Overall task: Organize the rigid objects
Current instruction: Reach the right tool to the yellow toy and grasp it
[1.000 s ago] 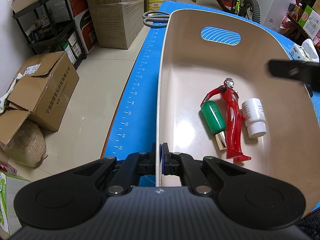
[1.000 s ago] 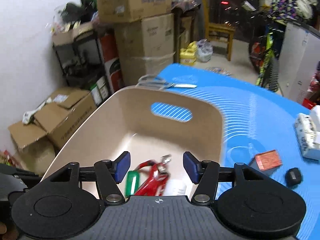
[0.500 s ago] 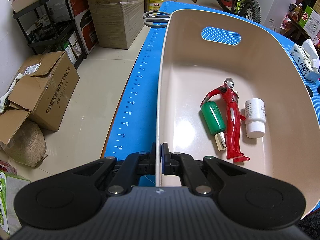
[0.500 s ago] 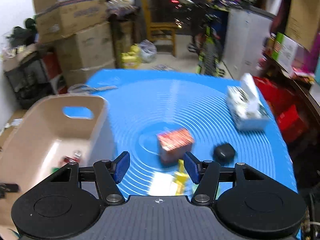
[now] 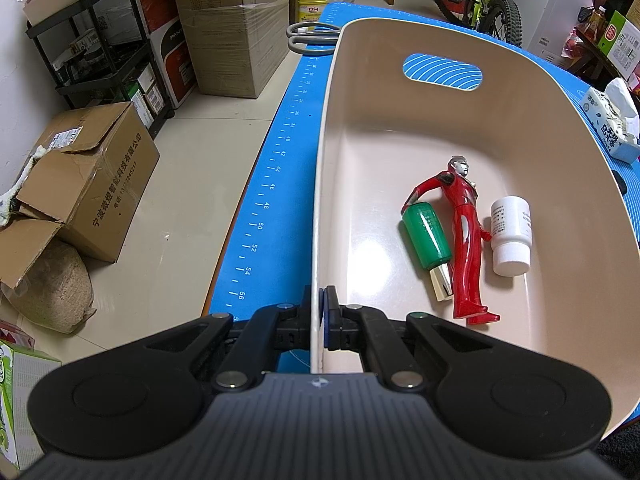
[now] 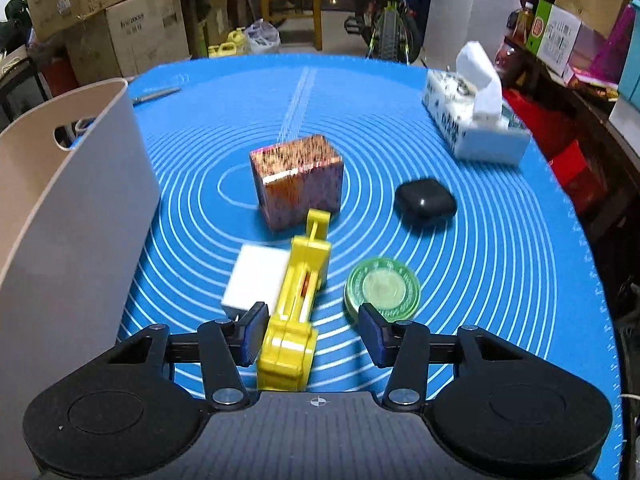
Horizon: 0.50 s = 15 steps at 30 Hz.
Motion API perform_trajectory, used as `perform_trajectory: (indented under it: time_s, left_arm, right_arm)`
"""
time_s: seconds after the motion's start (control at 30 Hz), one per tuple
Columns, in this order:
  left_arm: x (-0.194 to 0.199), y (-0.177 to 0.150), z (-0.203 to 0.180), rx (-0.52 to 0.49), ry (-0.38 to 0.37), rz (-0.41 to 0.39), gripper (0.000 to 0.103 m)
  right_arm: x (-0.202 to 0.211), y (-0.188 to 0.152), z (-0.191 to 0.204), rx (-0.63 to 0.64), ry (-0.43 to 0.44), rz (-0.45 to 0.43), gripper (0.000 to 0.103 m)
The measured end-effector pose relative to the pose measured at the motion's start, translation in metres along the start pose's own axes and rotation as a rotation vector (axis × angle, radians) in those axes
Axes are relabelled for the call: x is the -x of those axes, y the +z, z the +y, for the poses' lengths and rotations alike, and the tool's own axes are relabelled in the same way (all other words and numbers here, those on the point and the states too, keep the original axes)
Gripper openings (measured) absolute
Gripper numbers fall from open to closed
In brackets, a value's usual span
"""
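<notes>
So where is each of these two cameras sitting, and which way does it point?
Left wrist view: sits on the left claw, looking down along it into the beige tub; its fingers pinch the tub's rim.
Right wrist view: sits on the right claw, looking down at the blue mat; its jaws, just closing, straddle a yellow toy without gripping it.
Shared: the tub, the mat, the tissue pack.

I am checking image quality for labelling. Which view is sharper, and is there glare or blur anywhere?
Left wrist view: sharp; a soft light glare on the bin floor, fisheye bending at the edges. Right wrist view: dimmer and motion-blurred, most on the red box and white block; the yellow toy between the open right gripper is smeared too.
</notes>
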<state>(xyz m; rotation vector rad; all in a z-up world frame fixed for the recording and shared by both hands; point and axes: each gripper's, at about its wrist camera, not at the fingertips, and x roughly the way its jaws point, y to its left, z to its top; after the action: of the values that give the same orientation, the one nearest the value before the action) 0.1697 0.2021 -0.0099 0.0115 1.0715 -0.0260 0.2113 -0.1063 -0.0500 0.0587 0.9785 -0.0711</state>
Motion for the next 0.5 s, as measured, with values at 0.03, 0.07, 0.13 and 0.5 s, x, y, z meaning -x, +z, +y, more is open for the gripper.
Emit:
perform_trajectory:
  time_s: [0.03,0.07,0.13,0.5]
  left_arm:
    - [0.0000,0.0001,-0.0002,0.000,0.000,0.000,0.005]
    - [0.0000,0.0000,-0.0002,0.001,0.000,0.000,0.005]
    - [0.0000,0.0000,-0.0003,0.000,0.000,0.000,0.005]
    - [-0.0001,-0.0001,0.0011,0.002,-0.003,0.000,0.005]
  right_arm:
    - [-0.0027,-0.0013,-0.0004,-0.005,0.004,0.006,0.058]
    - [-0.0044,-0.0023,-0.0010,-0.010,0.011,0.007,0.057]
    - [-0.0070,-0.0026,-0.0014,-0.023,0.027,0.007,0.054]
    - [-0.0012,-0.0030,-0.0023,-0.035,0.020,-0.017,0.033]
